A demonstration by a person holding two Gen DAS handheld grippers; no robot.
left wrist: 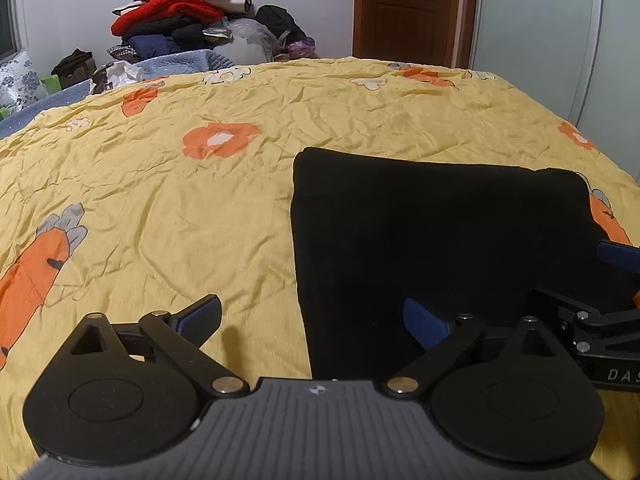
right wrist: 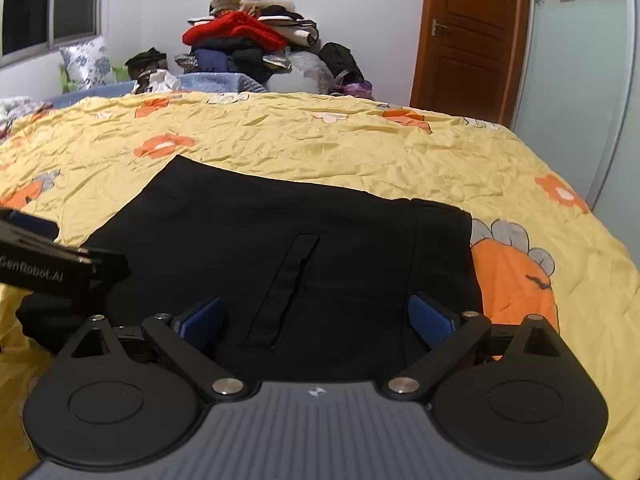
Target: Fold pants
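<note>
The black pants (left wrist: 440, 232) lie folded into a flat rectangle on the yellow flowered bedspread (left wrist: 200, 208). In the right wrist view the pants (right wrist: 280, 240) show a pocket slit on top. My left gripper (left wrist: 316, 320) is open and empty at the folded pants' near left edge, its right finger over the cloth. My right gripper (right wrist: 316, 316) is open and empty over the pants' near edge. Each gripper shows at the edge of the other's view: the right one (left wrist: 608, 320), the left one (right wrist: 40, 264).
A tall pile of clothes (left wrist: 180, 12) (right wrist: 248, 28) stands beyond the bed's far side by the wall. A brown door (left wrist: 408, 8) is at the back right. A patterned pillow (right wrist: 86, 62) lies at the far left under the window.
</note>
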